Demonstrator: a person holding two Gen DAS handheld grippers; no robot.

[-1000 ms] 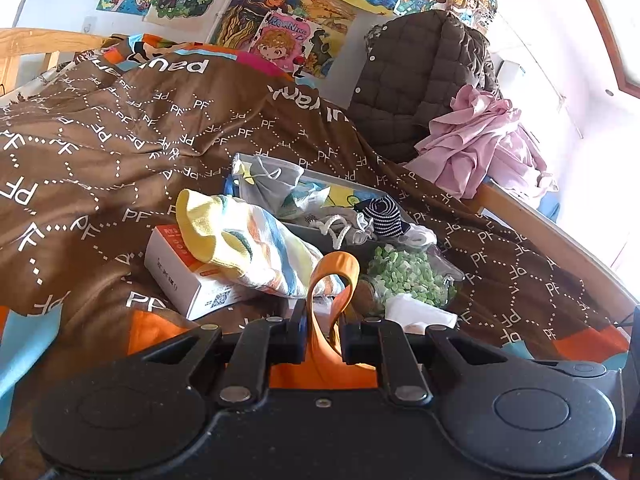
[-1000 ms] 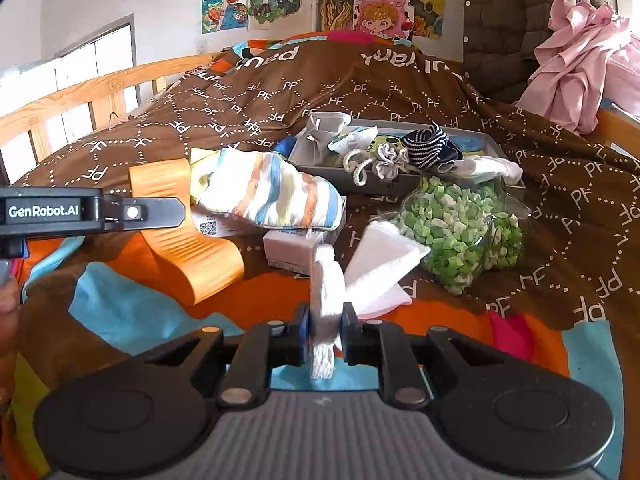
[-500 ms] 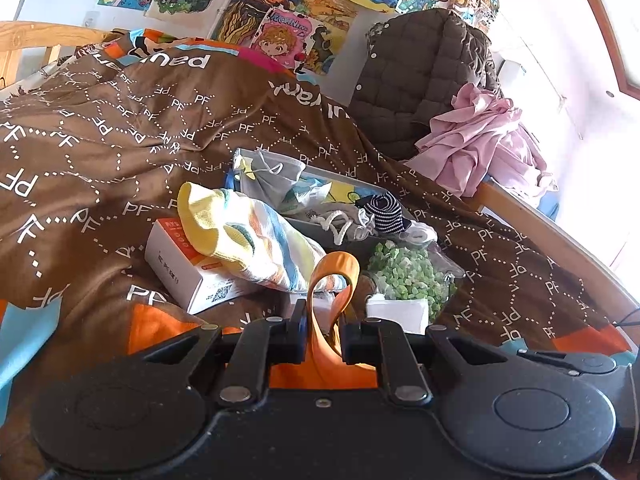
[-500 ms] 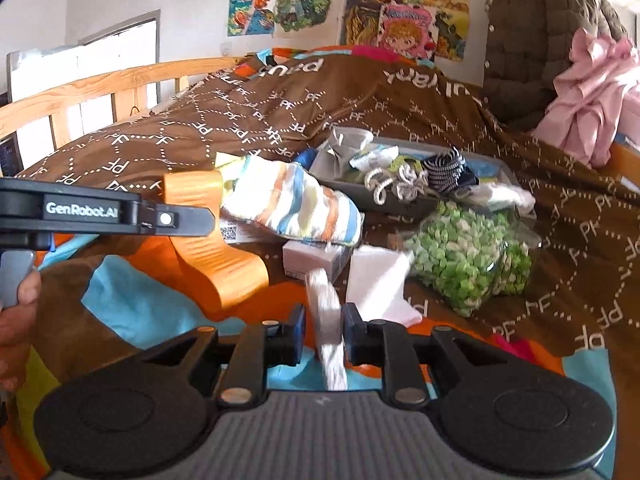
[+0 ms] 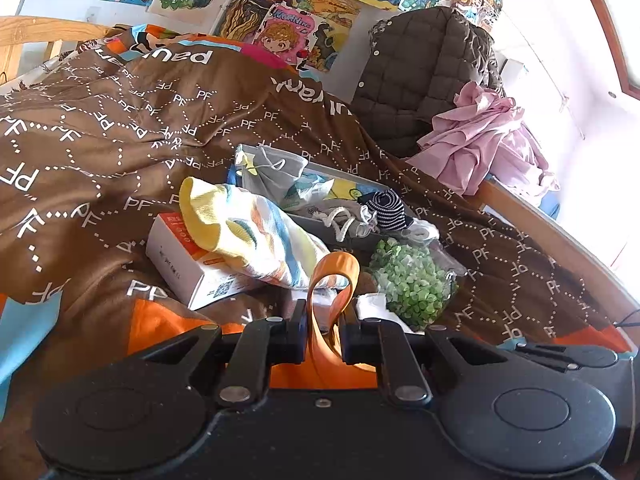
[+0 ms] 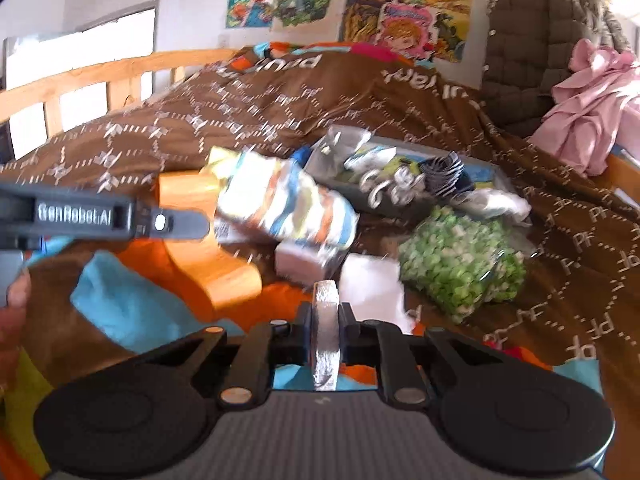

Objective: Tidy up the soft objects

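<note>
Fingertips on both tools are clenched on soft strips: the left gripper pinches an orange band that loops up in front of its jaws, and the right gripper clamps a white fabric piece edge-on between its pads.

Under everything lies the brown patterned duvet, yielding and rumpled, so anything set on it can tip or sink. Toward the far side sits a grey tray already holding small soft things — a grey drawstring pouch, a white cord and a striped dark sock.

Nearer, a striped pastel sock drapes over a white box; it looks limp and light, best pinched at the yellow cuff or mid-body where the knit bunches. Just beside the tray, a clear bag of green foam bits looks light but slippery and squashy; gripping a gathered corner of the film should hold better than squeezing its belly.

The orange band seems springy — it keeps its loop shape — and judging from that it may flick when let go. Limp and thin by comparison, the white piece could slide out, though the right view is blurred and its far end is hard to read.
</note>
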